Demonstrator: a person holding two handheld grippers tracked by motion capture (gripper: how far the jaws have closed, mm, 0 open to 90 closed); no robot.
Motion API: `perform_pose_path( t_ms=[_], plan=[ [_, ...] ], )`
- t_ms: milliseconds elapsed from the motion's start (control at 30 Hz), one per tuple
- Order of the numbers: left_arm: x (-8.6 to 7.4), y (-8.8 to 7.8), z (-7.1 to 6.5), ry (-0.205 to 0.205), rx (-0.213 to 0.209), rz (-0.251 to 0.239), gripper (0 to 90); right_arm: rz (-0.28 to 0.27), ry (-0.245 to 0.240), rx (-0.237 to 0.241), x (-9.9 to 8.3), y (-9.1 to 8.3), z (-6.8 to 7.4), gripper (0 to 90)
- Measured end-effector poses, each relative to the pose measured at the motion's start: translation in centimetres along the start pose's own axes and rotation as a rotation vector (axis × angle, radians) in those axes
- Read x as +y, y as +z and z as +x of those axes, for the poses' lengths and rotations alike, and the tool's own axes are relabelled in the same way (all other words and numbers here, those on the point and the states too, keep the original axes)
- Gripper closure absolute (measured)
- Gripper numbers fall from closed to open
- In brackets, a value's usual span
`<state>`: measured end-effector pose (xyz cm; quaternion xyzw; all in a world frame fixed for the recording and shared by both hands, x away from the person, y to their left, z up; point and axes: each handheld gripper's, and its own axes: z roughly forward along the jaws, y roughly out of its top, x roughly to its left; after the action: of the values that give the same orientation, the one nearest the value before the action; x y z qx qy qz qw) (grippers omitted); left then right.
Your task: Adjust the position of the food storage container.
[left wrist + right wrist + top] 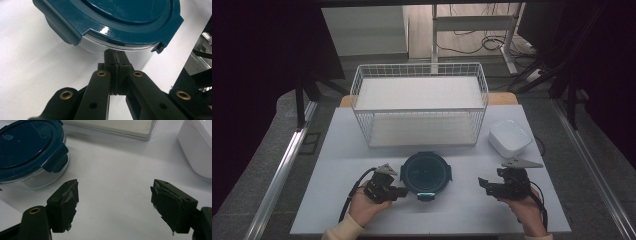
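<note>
High view: round glass container (426, 175) with a teal clip-on lid sits on the tabletop (362, 145) between both grippers, in front of the wire basket (419, 102). Left gripper (401, 191), jaws pressed together, tips just under the lid's rim. Right gripper (482, 184) spread wide, holding nothing, well apart. Likely heavy, rigid, slick, breakable; best grasped at a lid tab (55, 160).

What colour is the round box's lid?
Dark teal lid, best in the right gripper view.
</note>
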<state>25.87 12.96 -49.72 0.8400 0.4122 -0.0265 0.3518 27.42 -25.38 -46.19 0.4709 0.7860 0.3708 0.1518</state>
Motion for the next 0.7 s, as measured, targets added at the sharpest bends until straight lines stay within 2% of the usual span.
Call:
perform_pose_path(
  t_ms=[133,333,467,567,600,700],
  plan=[
    [-0.1,0.4,0.1,-0.006,0.003,0.004,90.0,-0.001,-0.004,0.001,0.0,0.0,0.1,22.0],
    [-0.3,0.3,-0.2,0.0,0.024,-0.015,90.0,-0.005,-0.007,-0.001,0.1,-0.2,0.1,21.6],
    [-0.8,-0.9,-0.5,-0.014,0.025,-0.051,90.0,-0.014,-0.002,-0.002,0.2,-0.5,0.0,21.6],
    [-1.1,-2.5,-0.7,-0.011,0.044,-0.08,87.3,-0.022,-0.002,0.005,0.3,-0.7,-0.1,21.5],
    [-1.1,-3.1,-0.8,-0.014,0.06,-0.104,84.2,-0.024,-0.002,0.006,0.3,-0.7,-0.1,21.5],
    [-0.9,-4.9,-1.3,-0.013,0.115,-0.145,63.3,-0.027,0.001,0.015,0.4,-0.8,-0.2,21.3]
  ],
)
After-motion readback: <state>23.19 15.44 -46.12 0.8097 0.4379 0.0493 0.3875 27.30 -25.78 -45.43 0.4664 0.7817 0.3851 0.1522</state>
